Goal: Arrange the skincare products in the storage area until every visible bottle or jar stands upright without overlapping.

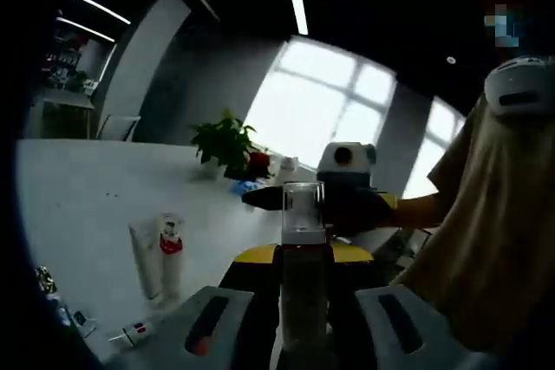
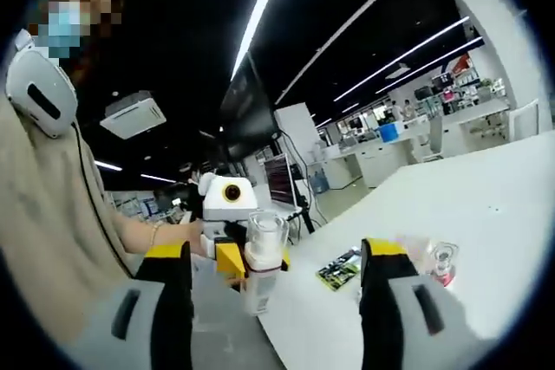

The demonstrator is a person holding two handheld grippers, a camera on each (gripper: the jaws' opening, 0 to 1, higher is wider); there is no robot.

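Observation:
A slim bottle with a clear cap [image 1: 303, 207] stands upright between my left gripper's [image 1: 303, 254] yellow-tipped jaws, which are closed against its body. In the right gripper view the same bottle [image 2: 264, 240] hangs near the table's edge, held by the left gripper [image 2: 232, 259]. My right gripper [image 2: 273, 251] is open, its jaws wide apart and nothing gripped. Two white tubes [image 1: 160, 257] stand side by side on the white table [image 1: 78, 197], one with a red band. A small glass bottle with a pink base [image 2: 442, 263] stands past the right jaw.
A potted plant [image 1: 224, 140] with small red and blue items beside it sits at the table's far edge. A small red-marked item [image 1: 134, 333] lies near the front. A dark green packet [image 2: 340, 270] lies on the table. A person's beige sleeve [image 1: 494, 240] is close on the right.

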